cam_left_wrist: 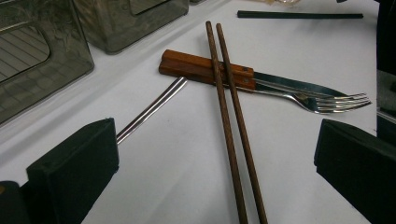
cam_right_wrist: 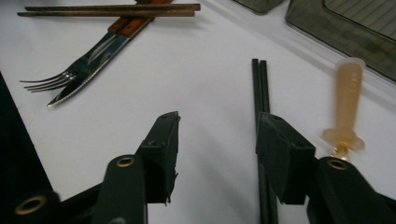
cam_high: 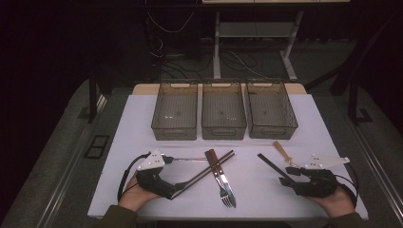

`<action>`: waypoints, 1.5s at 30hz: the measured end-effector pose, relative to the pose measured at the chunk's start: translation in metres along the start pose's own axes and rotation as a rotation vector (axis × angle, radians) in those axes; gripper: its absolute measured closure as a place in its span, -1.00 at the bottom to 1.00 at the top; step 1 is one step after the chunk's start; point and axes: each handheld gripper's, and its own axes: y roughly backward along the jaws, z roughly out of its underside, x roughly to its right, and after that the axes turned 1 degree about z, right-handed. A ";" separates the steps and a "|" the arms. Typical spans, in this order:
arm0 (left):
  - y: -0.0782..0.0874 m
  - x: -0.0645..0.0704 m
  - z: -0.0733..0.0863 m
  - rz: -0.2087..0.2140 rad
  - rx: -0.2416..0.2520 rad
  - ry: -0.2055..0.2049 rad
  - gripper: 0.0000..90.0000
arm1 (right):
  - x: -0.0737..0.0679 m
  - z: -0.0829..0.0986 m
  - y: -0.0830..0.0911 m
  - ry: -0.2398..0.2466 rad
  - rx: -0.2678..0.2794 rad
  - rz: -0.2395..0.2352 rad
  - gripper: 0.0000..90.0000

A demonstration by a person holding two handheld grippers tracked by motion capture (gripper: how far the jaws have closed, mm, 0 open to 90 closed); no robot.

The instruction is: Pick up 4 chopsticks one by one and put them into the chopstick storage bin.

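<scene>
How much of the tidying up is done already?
Nothing looks done yet: the three bins look empty. All the cutlery lies on the table: brown chopsticks across the knife and fork, the black chopsticks, the pale-handled utensil. Both the left gripper and right gripper are open, holding nothing. Everything is left to do.

Lab: cables [cam_high: 164,45] under desk frame [cam_high: 252,33]

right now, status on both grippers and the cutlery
Left gripper open, brown chopsticks between fingers. Right gripper open, beside black chopsticks. Brown chopsticks lie across knife and fork.
</scene>
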 end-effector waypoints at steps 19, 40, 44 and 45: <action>0.000 0.001 0.000 0.004 -0.002 -0.002 -1.00 | 0.020 0.019 0.009 -0.009 -0.115 0.056 0.75; -0.002 0.001 0.000 0.010 -0.005 -0.003 -1.00 | 0.030 0.027 0.002 -0.010 -0.170 0.067 0.88; -0.002 0.001 0.000 0.010 -0.009 -0.005 -1.00 | 0.030 0.027 0.001 -0.005 -0.171 0.070 0.89; -0.002 0.001 0.000 0.010 -0.009 -0.005 -1.00 | 0.030 0.027 0.001 -0.005 -0.171 0.070 0.89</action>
